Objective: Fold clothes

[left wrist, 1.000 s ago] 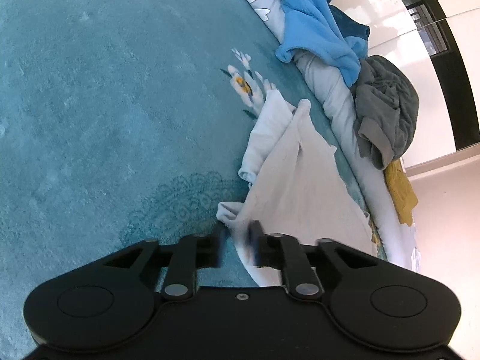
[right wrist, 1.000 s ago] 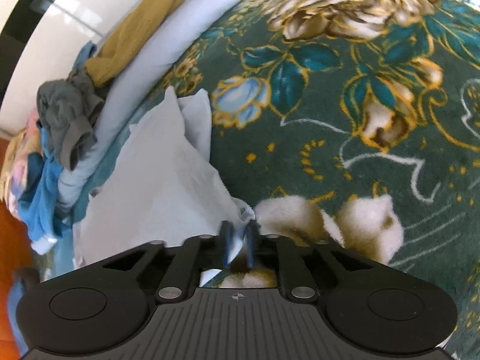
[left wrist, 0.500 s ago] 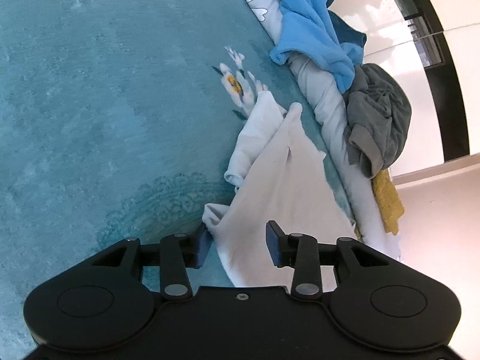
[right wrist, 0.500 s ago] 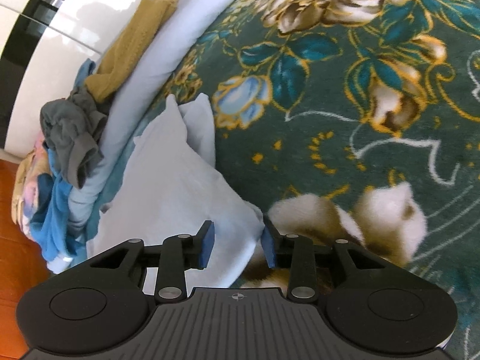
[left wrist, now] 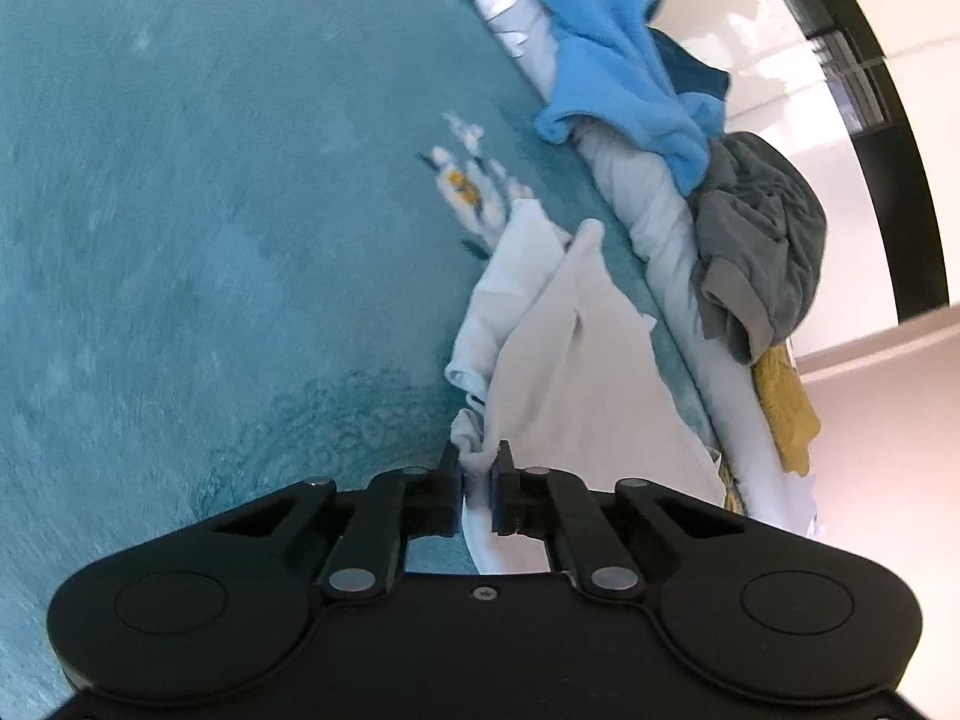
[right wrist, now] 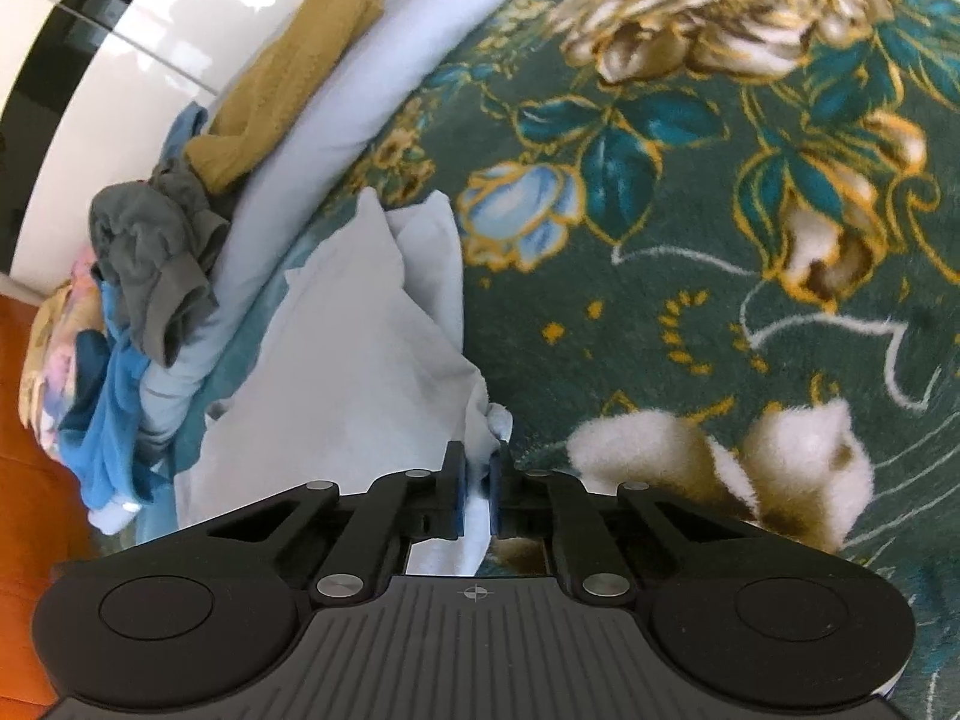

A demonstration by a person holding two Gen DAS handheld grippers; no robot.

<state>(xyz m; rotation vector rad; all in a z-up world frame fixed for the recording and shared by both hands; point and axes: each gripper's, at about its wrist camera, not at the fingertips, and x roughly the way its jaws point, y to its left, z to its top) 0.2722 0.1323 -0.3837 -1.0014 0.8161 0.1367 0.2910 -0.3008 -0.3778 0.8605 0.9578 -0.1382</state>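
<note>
One white garment point(left wrist: 558, 360); one blue garment point(left wrist: 618, 72), one grey garment point(left wrist: 762, 240), one mustard garment point(left wrist: 780, 402). Two tongs: left tongs point(left wrist: 477, 468), right tongs point(right wrist: 477, 468).

Home bedroom: floral blanket point(right wrist: 750, 228), laundry pile point(left wrist: 690, 150)

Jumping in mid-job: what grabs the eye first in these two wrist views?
The white garment lies stretched across the teal floral blanket, and each set of tongs is pinched shut on a bunched corner of it: the left tongs and the right tongs. Behind it, along the bed's edge, sits an unfolded heap: a blue fleece, a grey shirt and a mustard piece.
</note>
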